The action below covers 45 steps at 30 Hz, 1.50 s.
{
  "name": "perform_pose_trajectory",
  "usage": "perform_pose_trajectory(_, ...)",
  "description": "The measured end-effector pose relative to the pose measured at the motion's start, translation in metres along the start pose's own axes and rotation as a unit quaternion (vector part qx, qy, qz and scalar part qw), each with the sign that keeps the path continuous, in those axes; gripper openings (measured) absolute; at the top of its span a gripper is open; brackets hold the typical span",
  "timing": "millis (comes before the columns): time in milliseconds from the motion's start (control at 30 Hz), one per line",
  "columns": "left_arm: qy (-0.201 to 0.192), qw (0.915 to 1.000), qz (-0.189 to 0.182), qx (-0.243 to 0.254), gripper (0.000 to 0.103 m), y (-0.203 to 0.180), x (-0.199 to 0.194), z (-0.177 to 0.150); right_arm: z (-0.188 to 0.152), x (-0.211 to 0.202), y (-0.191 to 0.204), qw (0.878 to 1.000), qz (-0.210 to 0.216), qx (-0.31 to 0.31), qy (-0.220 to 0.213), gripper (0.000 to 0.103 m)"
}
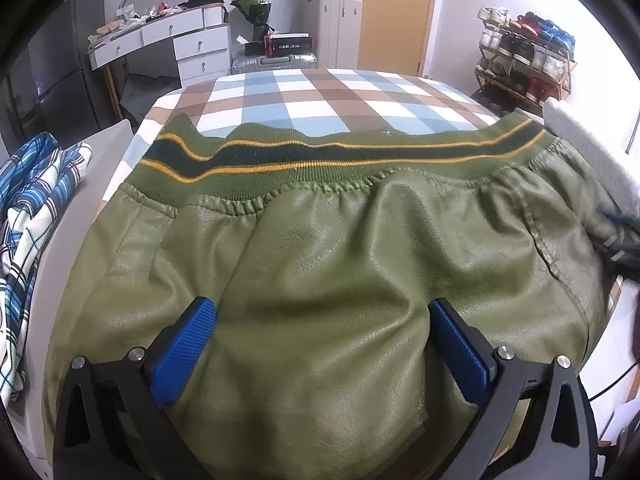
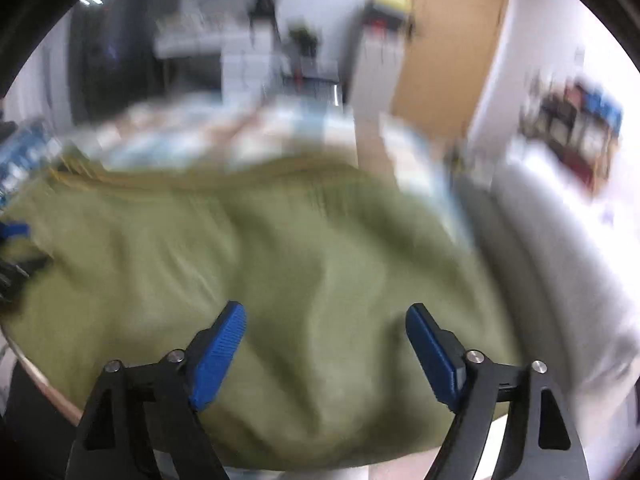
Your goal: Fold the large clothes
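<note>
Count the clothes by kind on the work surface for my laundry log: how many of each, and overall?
Green leather-look jacket: 1
Blue plaid garment, crumpled at the left: 1
Grey fabric item at the right edge, kind unclear: 1
Total: 3

I see an olive-green leather-look jacket (image 1: pixel 340 260) with a ribbed hem (image 1: pixel 320 156) banded dark green between two yellow stripes. The bedcover (image 1: pixel 320 100) under it is checked brown, pale blue and white. My grippers' pads (image 1: pixel 184 352) are bright blue on black frames. The cloth (image 1: pixel 32 208) at left looks blue-and-white plaid. In the blurred right view, the jacket (image 2: pixel 260 280) seems plain olive.
</note>
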<state>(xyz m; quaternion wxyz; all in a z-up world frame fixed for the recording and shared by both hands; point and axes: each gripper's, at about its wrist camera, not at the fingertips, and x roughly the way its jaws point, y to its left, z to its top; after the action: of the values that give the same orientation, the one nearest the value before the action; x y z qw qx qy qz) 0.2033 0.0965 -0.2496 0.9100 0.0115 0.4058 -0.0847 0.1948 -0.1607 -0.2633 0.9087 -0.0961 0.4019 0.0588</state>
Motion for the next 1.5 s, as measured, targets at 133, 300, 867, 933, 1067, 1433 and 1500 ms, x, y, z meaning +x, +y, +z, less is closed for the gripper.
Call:
perform_pose_trajectory(133, 0.01, 0.9999, 0.0, -0.007, 0.102, -0.003, -0.014, 0.002, -0.004, 0.008, -0.013, 0.999, 0.034, 0.024, -0.02, 0.091)
perform_pose_trajectory(300, -0.047, 0.9983, -0.011, -0.031, 0.102, 0.014, -0.071, -0.009, -0.001, 0.01, -0.014, 0.999, 0.033, 0.026, -0.035, 0.091)
perform_pose_trajectory(867, -0.098, 0.9829, -0.014, -0.155, 0.101, 0.073, -0.105, -0.061, 0.007, -0.029, 0.077, 0.989, 0.129, -0.047, -0.053, 0.087)
perform_pose_trajectory(933, -0.09, 0.9739, -0.03, -0.206, 0.101, 0.091, -0.109, -0.077, 0.001, -0.003, 0.091, 0.991, 0.112, -0.074, -0.024, 0.094)
perform_pose_trajectory(1067, -0.061, 0.9436, -0.102, -0.309, 0.101, 0.12, -0.097, -0.106, 0.006, -0.008, 0.092, 0.992, 0.11, -0.056, -0.01, 0.093)
perform_pose_trajectory(1433, -0.087, 0.899, -0.179, -0.39, 0.101, 0.13, -0.104, -0.118, 0.003, -0.054, 0.086, 0.986, 0.165, -0.008, -0.033, 0.092)
perform_pose_trajectory(1500, -0.083, 0.8933, -0.217, -0.385, 0.101, 0.123, -0.103, -0.123, 0.004, -0.057, 0.087, 0.985, 0.168, -0.005, -0.03, 0.092)
